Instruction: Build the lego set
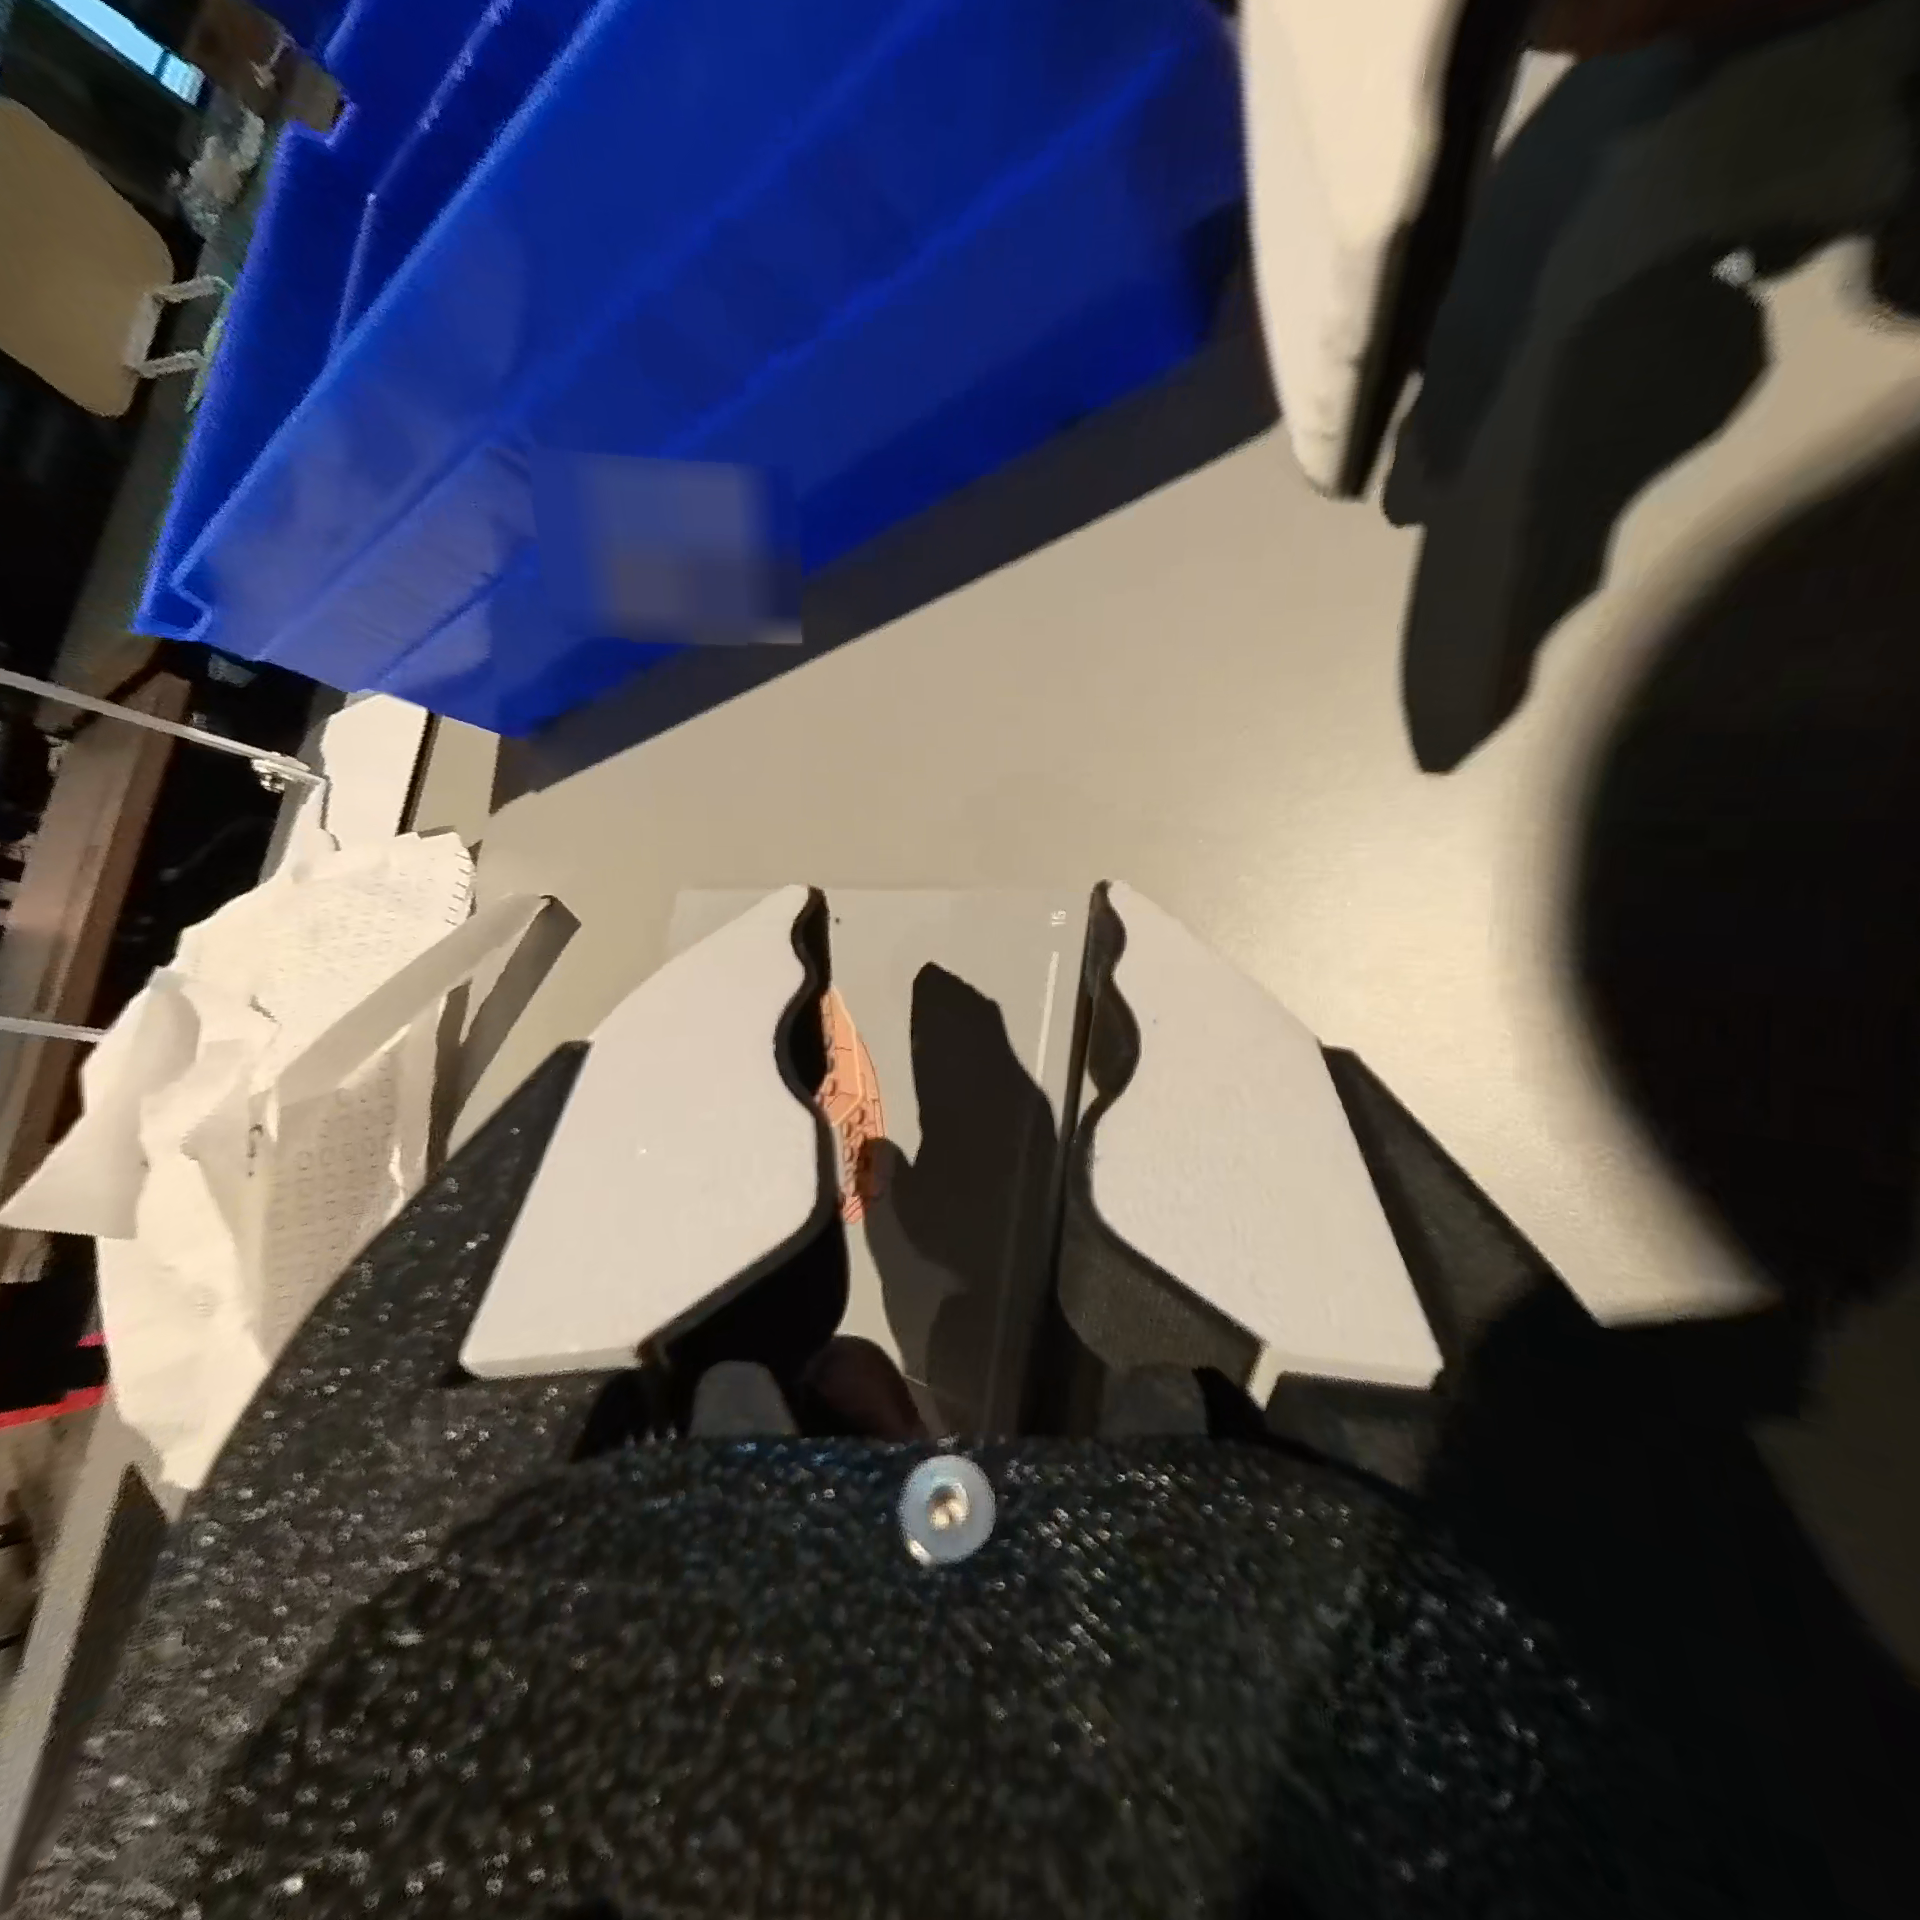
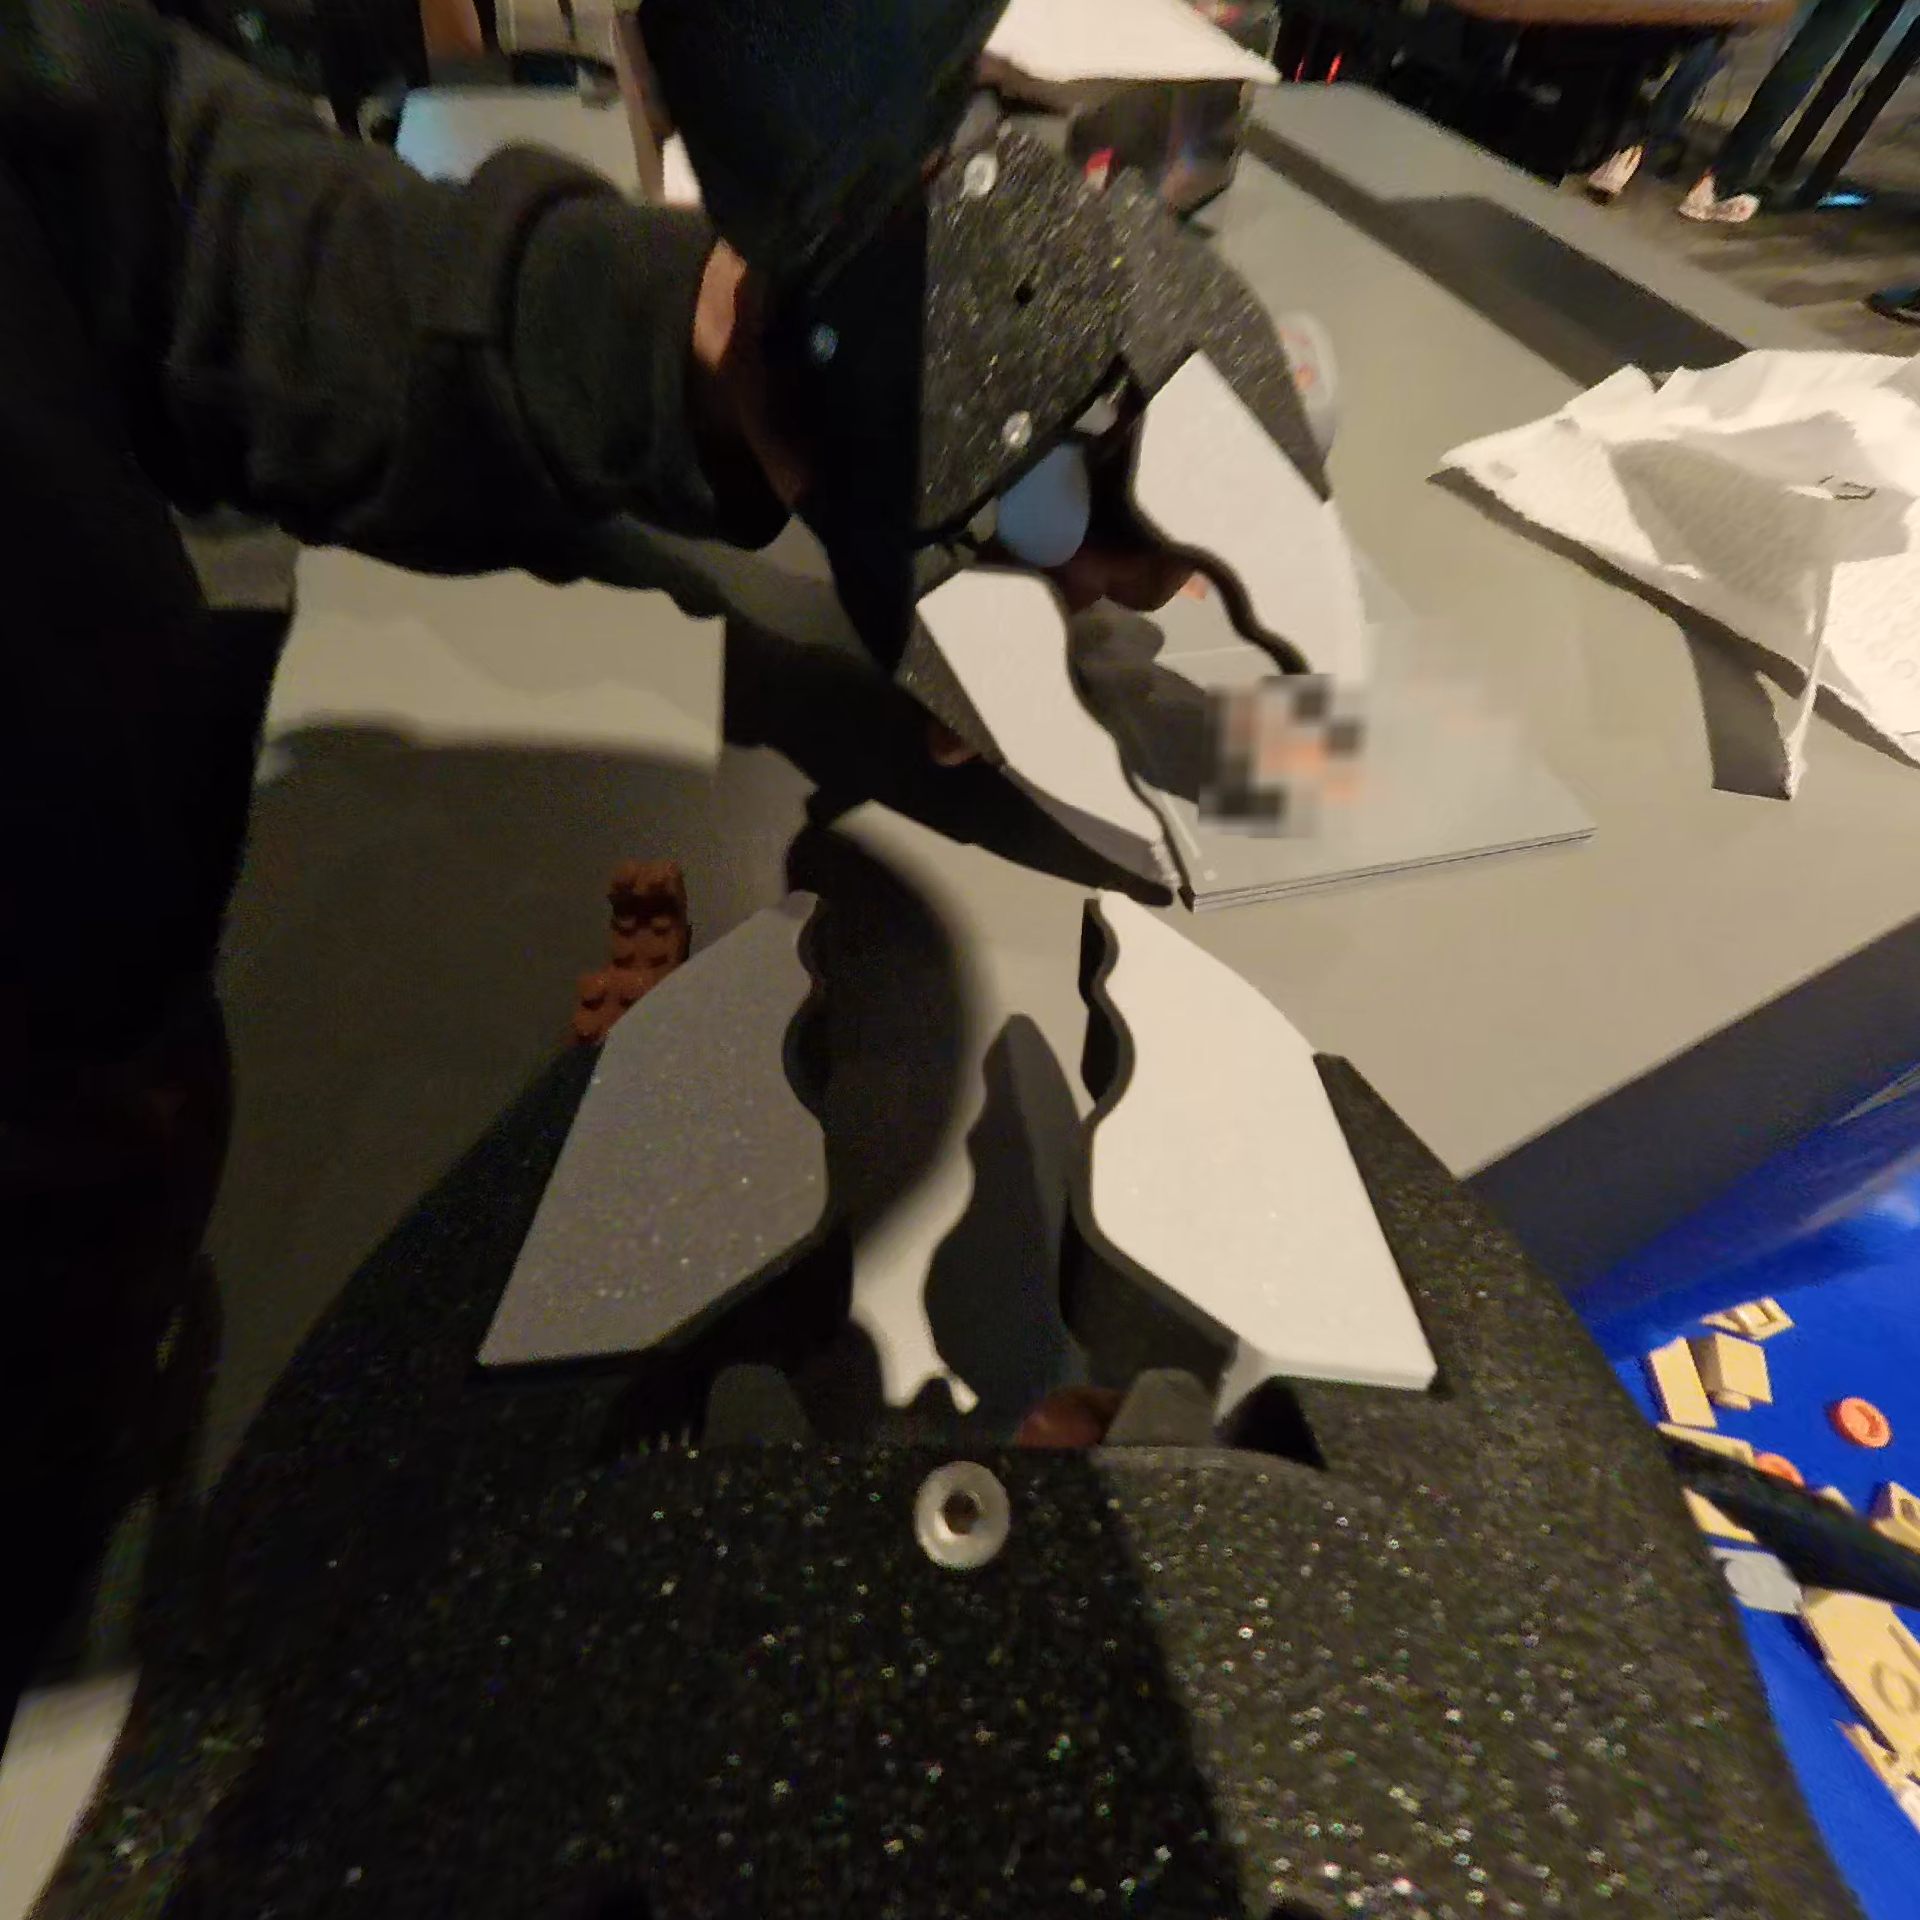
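The instruction booklet (image 1: pixel 997 925) lies open on the grey table (image 2: pixel 1455 987); an orange picture (image 1: pixel 854 1091) shows on its page. My left gripper (image 1: pixel 956 899) is open over it, tips down at the page. A thin page edge stands along the inner side of its right finger (image 1: pixel 1195 1091). The right wrist view shows the left gripper (image 2: pixel 1236 777) at the booklet's (image 2: pixel 1403 810) near corner. My right gripper (image 2: pixel 948 906) is open and empty above the bare table, just short of that corner. A small brown lego build (image 2: pixel 644 935) stands to its left.
A blue bin (image 1: pixel 727 312) sits beyond the booklet; in the right wrist view its floor (image 2: pixel 1766 1247) holds several tan and orange pieces (image 2: pixel 1714 1371). A crumpled white paper bag (image 1: pixel 260 1039) (image 2: pixel 1714 488) lies beside the booklet. A black sleeve (image 2: pixel 364 343) fills the left.
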Demonstrator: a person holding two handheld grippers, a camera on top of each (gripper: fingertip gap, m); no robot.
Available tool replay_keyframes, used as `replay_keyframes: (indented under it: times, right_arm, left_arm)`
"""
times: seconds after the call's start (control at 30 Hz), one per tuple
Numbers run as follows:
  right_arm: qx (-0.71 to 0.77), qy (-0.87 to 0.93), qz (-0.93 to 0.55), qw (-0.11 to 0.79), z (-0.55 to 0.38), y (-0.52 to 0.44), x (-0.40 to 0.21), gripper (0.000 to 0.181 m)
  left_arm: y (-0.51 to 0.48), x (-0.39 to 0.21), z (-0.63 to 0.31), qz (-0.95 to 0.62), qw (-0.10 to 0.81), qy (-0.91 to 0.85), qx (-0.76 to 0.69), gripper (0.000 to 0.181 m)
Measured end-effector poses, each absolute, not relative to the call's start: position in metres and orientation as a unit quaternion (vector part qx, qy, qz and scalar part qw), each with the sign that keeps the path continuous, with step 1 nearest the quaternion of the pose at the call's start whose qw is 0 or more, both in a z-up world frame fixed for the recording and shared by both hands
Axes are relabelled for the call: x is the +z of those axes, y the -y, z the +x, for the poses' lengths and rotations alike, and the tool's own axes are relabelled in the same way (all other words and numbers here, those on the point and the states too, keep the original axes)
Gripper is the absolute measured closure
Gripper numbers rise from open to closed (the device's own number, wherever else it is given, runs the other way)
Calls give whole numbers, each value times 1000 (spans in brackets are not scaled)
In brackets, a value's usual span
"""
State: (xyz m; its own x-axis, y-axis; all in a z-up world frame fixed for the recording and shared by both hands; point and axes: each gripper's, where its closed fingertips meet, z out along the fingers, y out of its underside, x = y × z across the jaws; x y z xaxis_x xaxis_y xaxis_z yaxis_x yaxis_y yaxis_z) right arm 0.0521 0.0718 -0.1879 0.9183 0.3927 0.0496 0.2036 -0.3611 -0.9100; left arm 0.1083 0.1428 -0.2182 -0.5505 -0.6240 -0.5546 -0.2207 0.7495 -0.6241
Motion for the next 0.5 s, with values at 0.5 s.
replay_keyframes:
  times: [0.5]
  right_arm:
    - [99, 171, -826, 527, 53, -69, -190, 137]
  left_arm:
    - [-144, -222, 107, -286, 363, -845, -270, 136]
